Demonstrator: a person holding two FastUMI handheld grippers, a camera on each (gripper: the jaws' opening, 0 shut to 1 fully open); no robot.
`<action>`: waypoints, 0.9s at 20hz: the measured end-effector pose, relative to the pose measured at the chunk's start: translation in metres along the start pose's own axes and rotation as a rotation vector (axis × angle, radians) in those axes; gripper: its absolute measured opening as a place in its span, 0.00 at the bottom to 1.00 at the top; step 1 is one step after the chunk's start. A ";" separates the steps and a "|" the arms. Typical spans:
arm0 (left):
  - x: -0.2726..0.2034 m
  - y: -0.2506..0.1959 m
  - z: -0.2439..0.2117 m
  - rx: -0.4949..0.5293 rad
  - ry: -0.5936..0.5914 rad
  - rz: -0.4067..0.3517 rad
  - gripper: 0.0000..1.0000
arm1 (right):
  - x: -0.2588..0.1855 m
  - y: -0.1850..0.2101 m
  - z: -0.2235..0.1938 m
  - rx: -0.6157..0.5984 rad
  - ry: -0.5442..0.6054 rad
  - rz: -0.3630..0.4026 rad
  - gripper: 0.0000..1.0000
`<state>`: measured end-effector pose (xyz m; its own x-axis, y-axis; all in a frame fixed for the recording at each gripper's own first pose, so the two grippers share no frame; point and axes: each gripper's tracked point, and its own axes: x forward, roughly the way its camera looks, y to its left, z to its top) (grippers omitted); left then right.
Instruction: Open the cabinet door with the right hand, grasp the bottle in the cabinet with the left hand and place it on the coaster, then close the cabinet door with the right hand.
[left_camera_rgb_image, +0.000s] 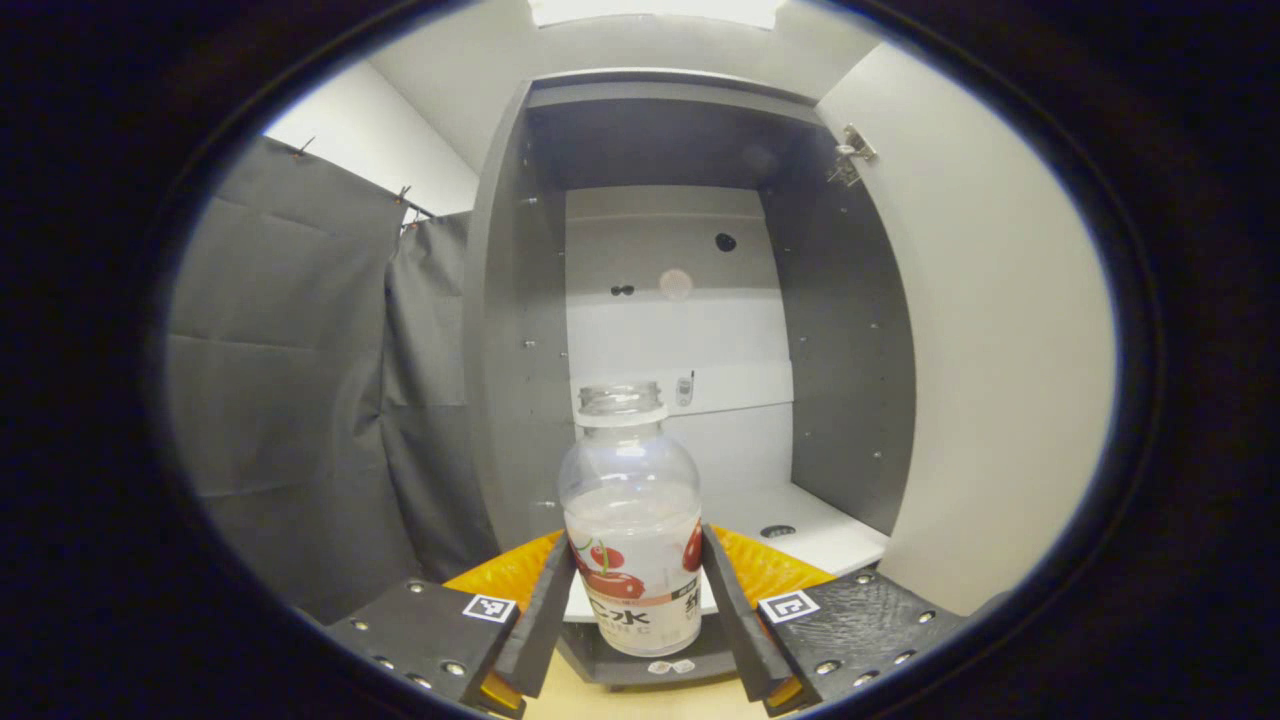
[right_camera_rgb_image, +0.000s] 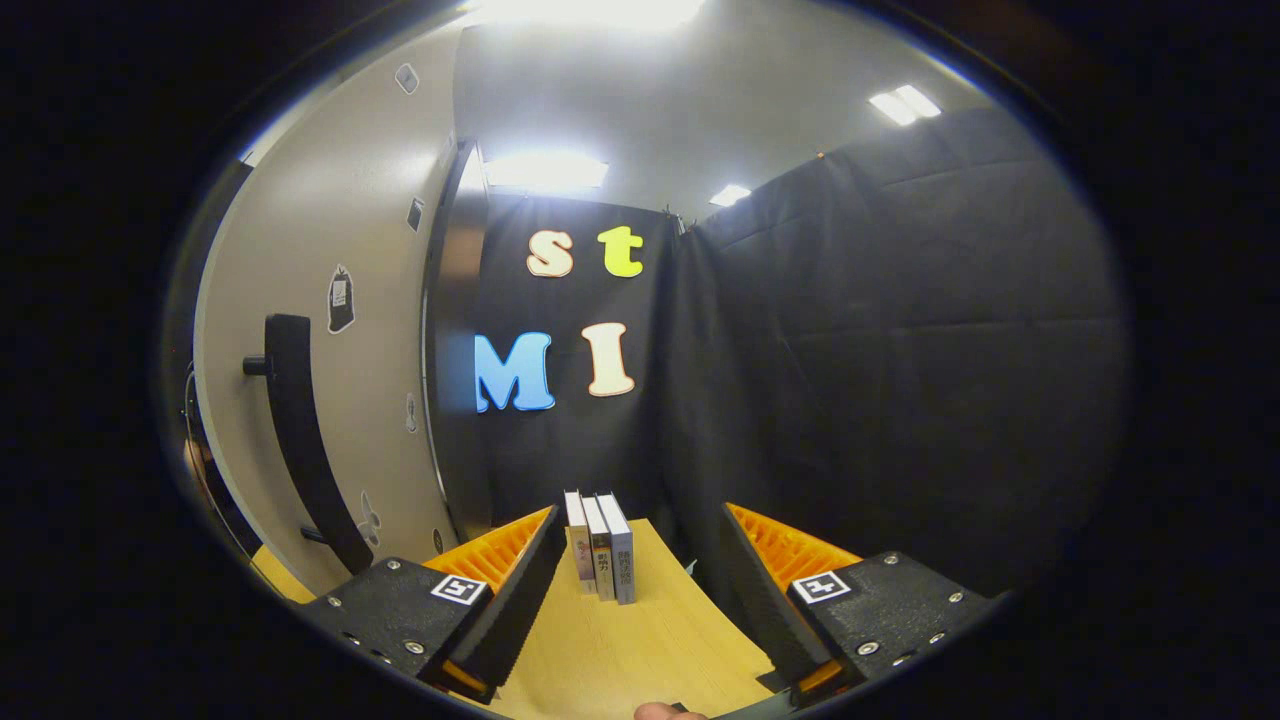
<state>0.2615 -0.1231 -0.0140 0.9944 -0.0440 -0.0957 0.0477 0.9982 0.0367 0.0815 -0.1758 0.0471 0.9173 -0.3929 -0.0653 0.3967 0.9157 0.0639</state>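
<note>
From the left gripper view I look into the cabinet (left_camera_rgb_image: 690, 300), its grey side walls and pale back panel running up to a dark top. The cabinet door (left_camera_rgb_image: 990, 330) stands swung open on the right, hinge showing near its upper corner. In the right gripper view I see that door's outer face with a dark bar handle (right_camera_rgb_image: 300, 440), and a wooden desk (right_camera_rgb_image: 620, 650) carrying three upright books (right_camera_rgb_image: 600, 545). The bottle (left_camera_rgb_image: 632, 520) (clear, capless, cherry label) stands upright at the cabinet's front edge. My left gripper (left_camera_rgb_image: 635, 600) has both fingers pressed against its lower sides. My right gripper (right_camera_rgb_image: 635, 590) holds nothing, fingers wide.
</note>
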 end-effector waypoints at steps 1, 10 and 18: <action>-0.001 0.001 -0.001 -0.011 0.003 -0.005 0.74 | -0.002 0.000 -0.005 -0.002 0.009 -0.015 0.95; -0.011 0.005 0.004 -0.013 -0.012 0.065 0.75 | 0.010 0.026 -0.029 -0.135 0.012 0.018 0.95; -0.002 0.007 -0.002 0.026 -0.023 0.224 0.71 | 0.017 0.035 -0.070 -0.189 0.013 0.074 0.96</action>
<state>0.2601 -0.1162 -0.0153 0.9824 0.1769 -0.0595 -0.1720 0.9819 0.0798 0.1084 -0.1441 -0.0211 0.9427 -0.3237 -0.0807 0.3134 0.9421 -0.1191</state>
